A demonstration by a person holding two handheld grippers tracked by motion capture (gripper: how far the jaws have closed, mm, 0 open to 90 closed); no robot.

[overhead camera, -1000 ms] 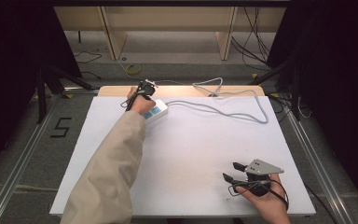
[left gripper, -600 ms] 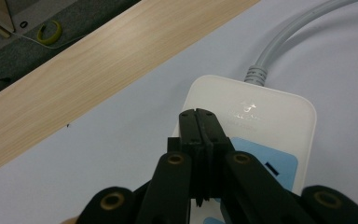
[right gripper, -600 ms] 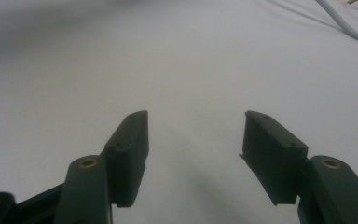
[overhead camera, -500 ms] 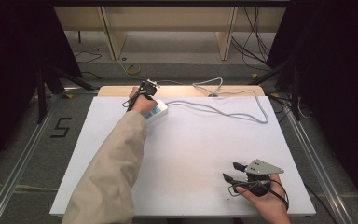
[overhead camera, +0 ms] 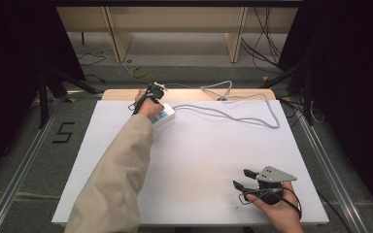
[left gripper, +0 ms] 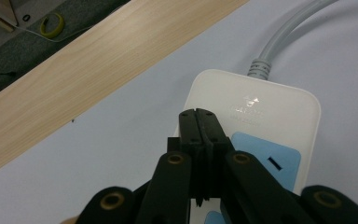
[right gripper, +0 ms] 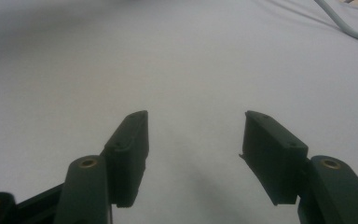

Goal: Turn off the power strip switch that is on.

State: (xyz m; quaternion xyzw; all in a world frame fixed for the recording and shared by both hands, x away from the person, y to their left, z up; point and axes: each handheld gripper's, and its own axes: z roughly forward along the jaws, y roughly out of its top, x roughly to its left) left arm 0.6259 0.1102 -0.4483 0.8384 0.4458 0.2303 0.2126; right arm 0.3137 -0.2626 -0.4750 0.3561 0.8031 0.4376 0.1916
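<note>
A white power strip (overhead camera: 165,116) with blue socket faces lies at the back left of the white table top (overhead camera: 199,150). In the left gripper view the strip (left gripper: 261,105) sits right under my left gripper (left gripper: 198,116), whose jaws are pressed together with nothing between them, tips over the strip's white end. In the high view that gripper (overhead camera: 150,94) is held by a hand in a beige sleeve. My right gripper (overhead camera: 240,178) rests near the front right, jaws wide apart over bare white surface (right gripper: 193,135).
The strip's grey cable (overhead camera: 233,114) loops across the back right of the table and over the wooden back edge (overhead camera: 194,93). Metal rails run along both table sides. Wooden furniture legs and loose cables stand on the floor behind.
</note>
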